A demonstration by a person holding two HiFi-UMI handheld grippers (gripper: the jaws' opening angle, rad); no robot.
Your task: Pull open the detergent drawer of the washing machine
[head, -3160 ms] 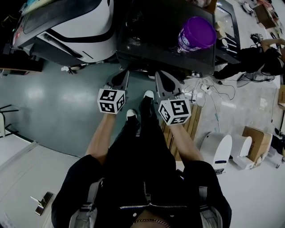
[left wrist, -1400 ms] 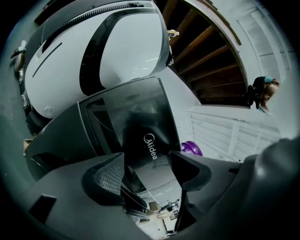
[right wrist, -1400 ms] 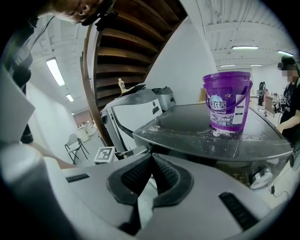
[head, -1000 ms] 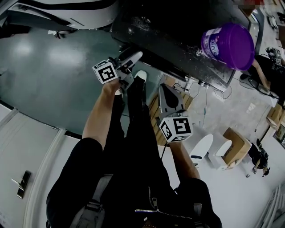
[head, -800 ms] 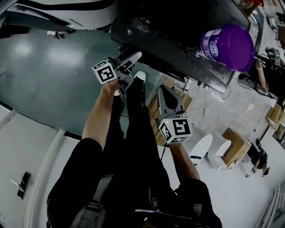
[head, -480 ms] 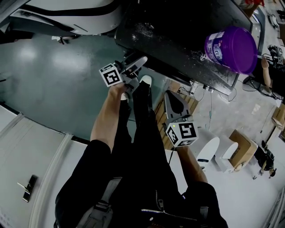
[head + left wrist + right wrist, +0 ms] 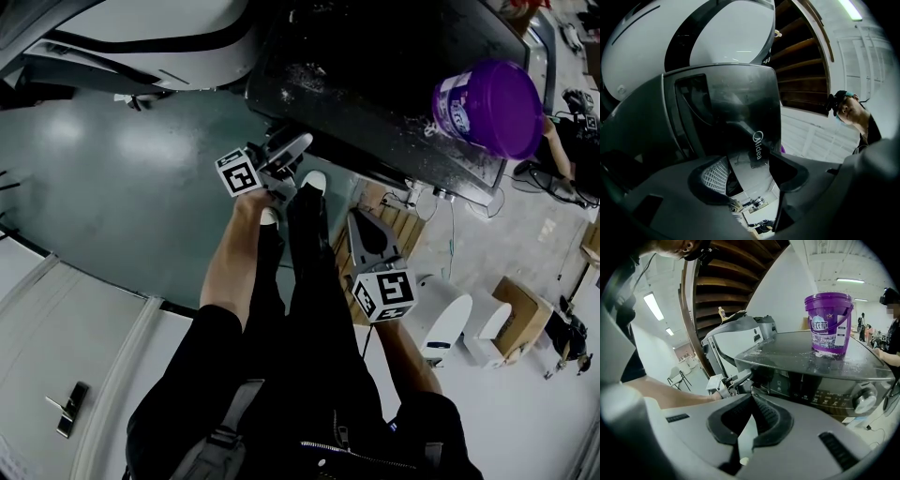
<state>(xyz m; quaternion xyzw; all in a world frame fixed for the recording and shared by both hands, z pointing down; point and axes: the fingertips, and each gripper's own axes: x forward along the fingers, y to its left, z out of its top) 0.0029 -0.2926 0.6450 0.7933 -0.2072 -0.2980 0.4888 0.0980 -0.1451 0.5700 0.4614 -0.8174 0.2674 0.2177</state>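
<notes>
The dark washing machine (image 7: 375, 84) stands ahead of me. Its glossy detergent drawer front (image 7: 740, 117), with a white logo, fills the left gripper view. My left gripper (image 7: 298, 142) is up at the machine's front left corner. Its jaws have just been closing and stand wide, with the drawer front between them (image 7: 750, 180). The pads sit close on either side, and I see no press. My right gripper (image 7: 364, 217) hangs lower, away from the machine. It is shut (image 7: 751, 399) and holds nothing. The head view hides the drawer under the machine's top edge.
A purple bucket (image 7: 487, 103) stands on the machine's top amid white powder. A white machine (image 7: 141, 37) sits to the left. A wooden pallet (image 7: 347, 244), cables (image 7: 441, 202), a white device (image 7: 445, 323) and a carton (image 7: 520, 314) lie at the right. A person (image 7: 553, 159) crouches at the far right.
Since the earliest frame my left gripper has gone from beside the right one up to the machine's front left corner. Over the last second both grippers keep their places.
</notes>
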